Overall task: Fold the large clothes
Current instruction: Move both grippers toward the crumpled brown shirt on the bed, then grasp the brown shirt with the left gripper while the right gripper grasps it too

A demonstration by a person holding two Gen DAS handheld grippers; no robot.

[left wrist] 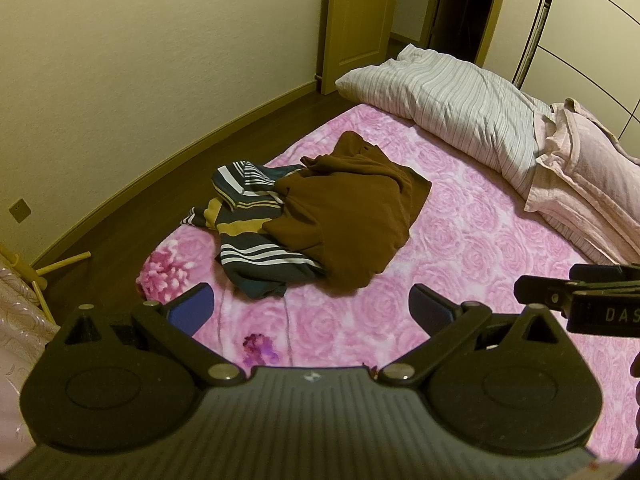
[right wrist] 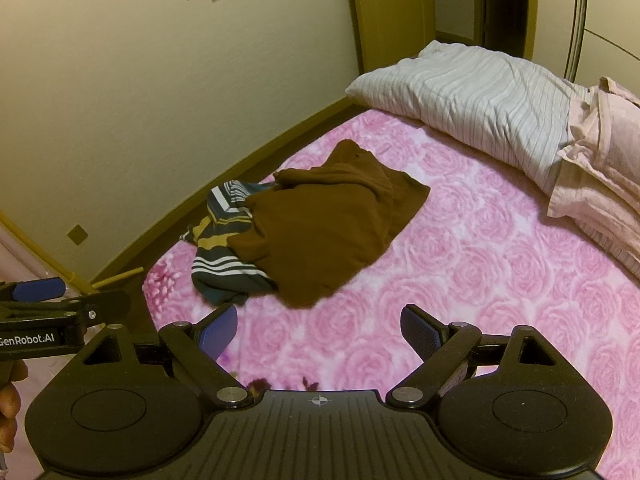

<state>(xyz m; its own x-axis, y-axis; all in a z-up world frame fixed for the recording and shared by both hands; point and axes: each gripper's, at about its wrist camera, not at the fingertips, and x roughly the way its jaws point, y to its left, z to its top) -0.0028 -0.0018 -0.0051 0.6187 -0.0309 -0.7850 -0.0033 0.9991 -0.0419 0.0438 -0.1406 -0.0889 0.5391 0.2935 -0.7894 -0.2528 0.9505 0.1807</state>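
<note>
A crumpled brown garment (left wrist: 344, 216) (right wrist: 320, 232) lies on the pink rose-patterned bed cover (left wrist: 460, 248) (right wrist: 480, 280), partly over a striped navy, white and mustard garment (left wrist: 248, 232) (right wrist: 224, 256) at its left. My left gripper (left wrist: 312, 308) hovers open above the cover, short of the pile, nothing between its blue pads. My right gripper (right wrist: 316, 328) is also open and empty, near the brown garment's front edge. Each gripper shows at the edge of the other's view.
A striped grey duvet (left wrist: 460, 104) (right wrist: 480, 96) and pink bedding (left wrist: 592, 184) (right wrist: 600, 176) are heaped at the far right of the bed. The dark floor and cream wall run along the bed's left edge. A wooden door (left wrist: 356, 20) stands beyond.
</note>
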